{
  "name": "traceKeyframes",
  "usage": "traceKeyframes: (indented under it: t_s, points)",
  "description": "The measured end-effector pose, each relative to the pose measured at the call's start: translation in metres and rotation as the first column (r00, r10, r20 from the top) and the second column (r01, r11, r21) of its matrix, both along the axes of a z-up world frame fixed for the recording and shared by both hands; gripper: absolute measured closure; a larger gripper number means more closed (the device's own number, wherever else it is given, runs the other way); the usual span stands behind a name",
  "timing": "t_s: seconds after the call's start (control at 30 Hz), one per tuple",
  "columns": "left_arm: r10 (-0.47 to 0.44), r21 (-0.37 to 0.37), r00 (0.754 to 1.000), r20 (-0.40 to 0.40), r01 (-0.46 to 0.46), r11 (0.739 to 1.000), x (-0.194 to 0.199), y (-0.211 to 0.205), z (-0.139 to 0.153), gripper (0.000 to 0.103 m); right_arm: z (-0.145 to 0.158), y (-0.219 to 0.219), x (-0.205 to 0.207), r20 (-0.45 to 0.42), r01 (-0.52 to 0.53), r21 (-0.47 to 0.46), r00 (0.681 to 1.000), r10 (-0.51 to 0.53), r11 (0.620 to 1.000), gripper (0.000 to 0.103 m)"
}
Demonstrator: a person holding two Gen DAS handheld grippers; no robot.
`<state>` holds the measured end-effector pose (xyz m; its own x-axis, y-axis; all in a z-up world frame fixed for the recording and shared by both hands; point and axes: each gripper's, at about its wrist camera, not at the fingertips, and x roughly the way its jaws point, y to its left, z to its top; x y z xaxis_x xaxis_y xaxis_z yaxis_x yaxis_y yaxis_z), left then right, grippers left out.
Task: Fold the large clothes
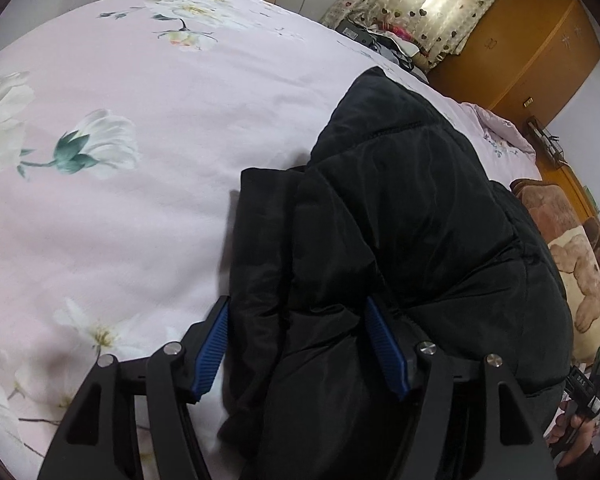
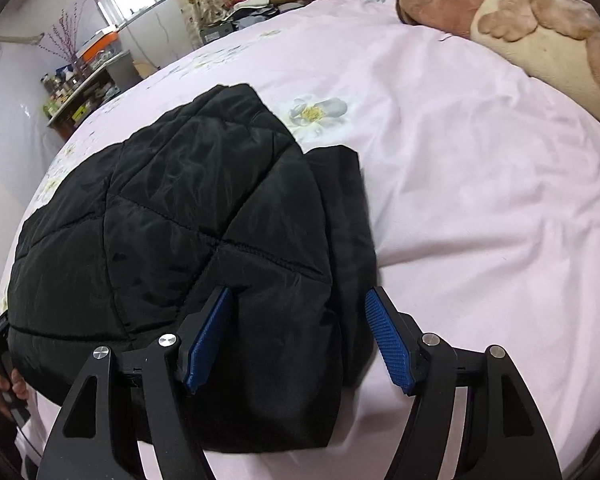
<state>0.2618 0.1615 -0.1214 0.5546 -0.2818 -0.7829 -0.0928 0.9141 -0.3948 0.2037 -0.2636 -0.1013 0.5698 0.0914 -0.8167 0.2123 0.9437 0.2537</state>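
A black quilted puffer jacket (image 1: 400, 216) lies folded in a thick bundle on a pink floral bedsheet (image 1: 140, 200). My left gripper (image 1: 296, 310) is open, its blue-padded fingers (image 1: 214, 344) straddling the jacket's near left corner. In the right wrist view the same jacket (image 2: 172, 216) fills the left and centre. My right gripper (image 2: 298, 300) is open, its fingers (image 2: 388, 340) on either side of the jacket's near right edge, where a folded part sticks out.
A brown and cream plush blanket (image 2: 520, 24) lies on the bed (image 2: 480, 180) beyond the jacket. A wooden wardrobe (image 1: 520, 48), heart-patterned curtains (image 1: 420, 4) and cluttered shelves (image 2: 76, 92) line the room's walls. The other hand-held gripper shows at the left wrist view's right edge (image 1: 592, 380).
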Motion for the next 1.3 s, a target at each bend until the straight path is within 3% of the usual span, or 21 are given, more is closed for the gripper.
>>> traceKeyframes:
  t_s: [0.27, 0.6, 0.73, 0.87, 0.93, 1.03, 1.1, 1.2, 1.3]
  points:
    - [-0.02, -0.021, 1.0, -0.014, 0.019, 1.0, 0.012, -0.001, -0.006, 0.026, -0.02, -0.017, 0.026, -0.03, -0.009, 0.132, 0.999, 0.013, 0.991, 0.028]
    - [-0.038, -0.039, 0.999, -0.012, 0.037, 0.999, 0.017, 0.0, -0.005, 0.022, -0.036, -0.029, 0.029, -0.034, 0.002, 0.269, 0.999, 0.007, 0.963, 0.023]
    - [-0.056, -0.041, 0.998, 0.006, 0.056, 0.998, 0.01, 0.003, -0.007, 0.022, -0.024, -0.026, 0.02, -0.013, -0.036, 0.195, 0.999, 0.04, 0.98, 0.023]
    - [-0.07, -0.027, 0.998, 0.004, 0.07, 0.997, 0.016, 0.002, -0.007, 0.021, -0.036, -0.031, 0.031, -0.04, -0.026, 0.232, 0.999, 0.036, 0.972, 0.011]
    - [-0.07, -0.028, 0.998, -0.001, 0.07, 0.997, 0.019, 0.001, -0.006, 0.021, -0.041, -0.031, 0.037, -0.052, -0.022, 0.262, 0.998, 0.037, 0.965, 0.011]
    - [-0.079, -0.033, 0.997, -0.009, 0.079, 0.996, 0.022, 0.001, -0.006, 0.019, -0.039, -0.022, 0.042, -0.059, -0.046, 0.213, 0.997, 0.059, 0.976, 0.011]
    - [-0.086, -0.041, 0.996, -0.014, 0.085, 0.996, 0.026, -0.001, -0.006, 0.019, -0.037, -0.019, 0.044, -0.061, -0.058, 0.196, 0.996, 0.072, 0.979, 0.013]
    - [-0.093, -0.046, 0.995, -0.02, 0.092, 0.995, 0.027, -0.005, -0.004, 0.021, -0.031, -0.015, 0.041, -0.041, -0.085, 0.217, 0.995, 0.096, 0.973, 0.037]
    - [-0.107, -0.06, 0.994, -0.011, 0.106, 0.993, 0.024, -0.003, -0.007, 0.022, -0.026, -0.007, 0.038, -0.033, -0.113, 0.172, 0.992, 0.12, 0.979, 0.042]
